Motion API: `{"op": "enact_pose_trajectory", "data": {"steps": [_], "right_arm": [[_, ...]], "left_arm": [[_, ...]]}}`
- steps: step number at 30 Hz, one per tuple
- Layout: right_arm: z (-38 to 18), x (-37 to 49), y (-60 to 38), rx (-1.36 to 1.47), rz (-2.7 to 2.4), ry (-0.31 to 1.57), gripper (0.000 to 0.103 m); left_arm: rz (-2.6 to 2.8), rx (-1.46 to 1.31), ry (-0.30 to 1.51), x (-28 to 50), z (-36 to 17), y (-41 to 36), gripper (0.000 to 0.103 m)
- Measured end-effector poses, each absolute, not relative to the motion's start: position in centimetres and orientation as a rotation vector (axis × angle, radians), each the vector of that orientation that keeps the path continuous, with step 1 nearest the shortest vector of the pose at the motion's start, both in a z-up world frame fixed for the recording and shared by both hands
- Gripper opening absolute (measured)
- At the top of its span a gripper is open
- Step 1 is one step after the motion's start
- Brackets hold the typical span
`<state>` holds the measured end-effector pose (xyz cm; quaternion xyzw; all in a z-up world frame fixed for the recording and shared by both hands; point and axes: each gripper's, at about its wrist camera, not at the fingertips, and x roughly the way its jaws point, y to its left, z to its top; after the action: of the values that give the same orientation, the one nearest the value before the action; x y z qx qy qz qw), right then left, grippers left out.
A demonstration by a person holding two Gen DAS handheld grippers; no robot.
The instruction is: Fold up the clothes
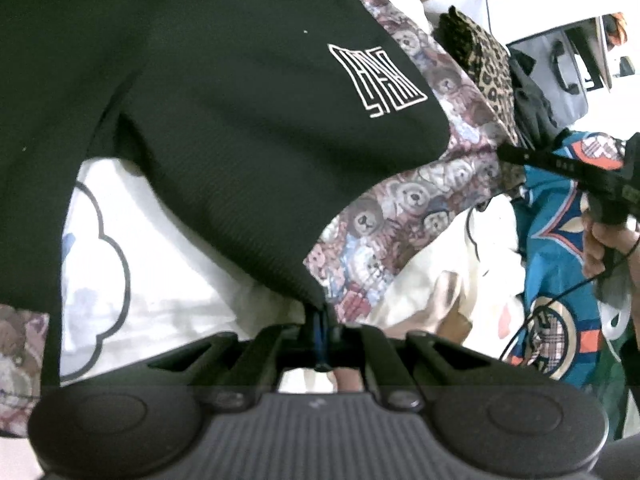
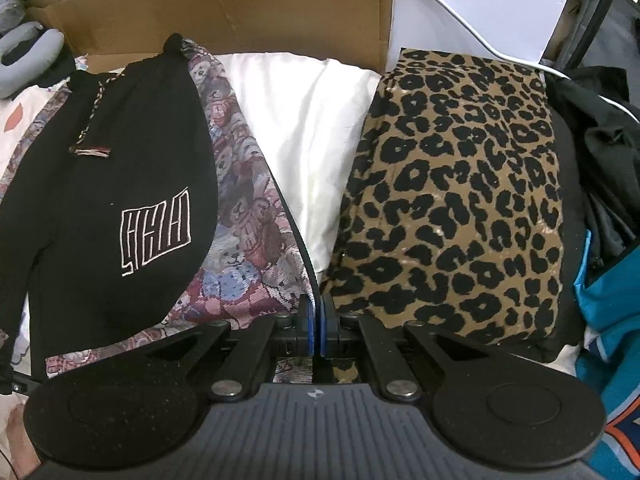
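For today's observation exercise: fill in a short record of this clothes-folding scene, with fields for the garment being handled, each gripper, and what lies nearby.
garment in work: black garment with white outline logo, lying on the teddy-bear fabric
left gripper: shut on the black garment's edge
right gripper: shut on the dark edge of the teddy-bear fabric
nearby: folded leopard-print piece, white cloth, cardboard box, teal patterned garment

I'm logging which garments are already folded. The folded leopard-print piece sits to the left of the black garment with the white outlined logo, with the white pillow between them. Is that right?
Not quite: the leopard-print piece sits to the right of the black garment, not the left. The white pillow does lie between them. The right wrist view shows it.
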<state>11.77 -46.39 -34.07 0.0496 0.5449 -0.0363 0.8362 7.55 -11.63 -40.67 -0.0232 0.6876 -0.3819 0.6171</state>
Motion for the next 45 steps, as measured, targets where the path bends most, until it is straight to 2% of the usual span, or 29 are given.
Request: {"op": "enact_pose_trajectory", "data": {"steps": [6,11,15,19,20,26,27,29,31,35,36,39,45], "right_arm": [[-36.5,11.8,-47.4,0.134,-0.129,1.175,0.003],[-37.7,11.2,-48.3,0.151,-0.166,1.204,0.013],[-38.4,10.5,-49.2,0.229,-0.159,1.202,0.013],[-38.7,10.1,-49.8,0.276,-0.154,1.202,0.011],[-38.6,10.1,-49.7,0.27,-0.152,1.202,0.007],[-37.7,10.4,-48.8,0.191,-0.152,1.202,0.005],[-37.8,10.5,-48.7,0.171,-0.16,1.206,0.0],[-38.1,10.4,-49.0,0.154,-0.199,1.222,0.0],[-38.2,10.1,-49.8,0.197,-0.224,1.233,0.0],[-36.7,9.8,-50.1,0.243,-0.233,1.196,0.001],[-36.2,9.8,-50.1,0.247,-0.235,1.186,0.001],[-35.0,10.1,-49.6,0.264,-0.224,1.153,0.003],[-33.1,11.1,-47.3,0.278,-0.14,1.093,0.029]], "left_arm": [[-0.843,-0.008,1.621,6.7,-42.9,-12.2,0.001],[-0.844,-0.013,1.63,7.2,-43.1,-11.5,0.001],[-0.847,-0.009,1.631,7.3,-43.3,-11.3,0.001],[-0.862,-0.003,1.627,7.2,-43.2,-11.4,0.001],[-0.864,-0.002,1.627,7.2,-43.2,-11.4,0.001],[-0.866,0.011,1.631,7.1,-43.5,-11.4,0.001],[-0.864,0.014,1.633,7.1,-43.5,-11.4,0.001],[-0.866,0.028,1.635,7.1,-43.3,-11.5,0.002],[-0.879,0.027,1.647,7.3,-42.6,-11.6,0.012],[-0.886,0.05,1.55,8.1,-39.8,-11.3,0.039],[-0.88,0.051,1.527,8.5,-39.1,-11.2,0.042],[-0.85,0.046,1.47,9.8,-37.4,-10.3,0.042],[-0.714,0.049,1.38,13.1,-35.6,-6.2,0.043]]}}
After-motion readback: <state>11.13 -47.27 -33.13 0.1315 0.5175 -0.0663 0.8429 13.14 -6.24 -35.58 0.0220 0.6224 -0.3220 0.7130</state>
